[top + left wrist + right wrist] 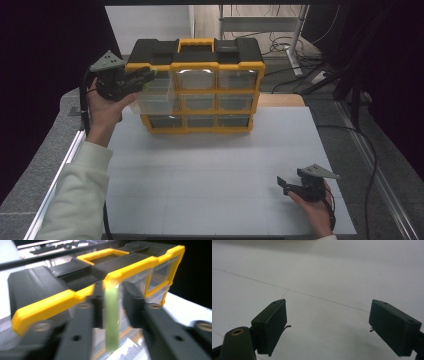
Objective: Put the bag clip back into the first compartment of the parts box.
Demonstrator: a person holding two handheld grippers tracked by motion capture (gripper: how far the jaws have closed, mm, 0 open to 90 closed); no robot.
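High view, taken from above the white table: a yellow-and-black drawer organiser stands upright in the upper centre of the frame, its clear drawers facing the camera, with the top-left drawer pulled partly out. At the upper left of the frame the left gripper is held level at that drawer's mouth. In the left gripper view a pale green strip hangs upright between the two black jaws; they stand slightly apart, a gap shows on each side of the strip, and it appears released rather than pinched, though blur leaves contact uncertain. The strip sits directly above the drawer opening, so delivery seems nearly complete; what remains is likely withdrawing the gripper and pushing the drawer shut. At the lower right of the frame the right gripper rests on the bare table, jaws spread wide and empty.
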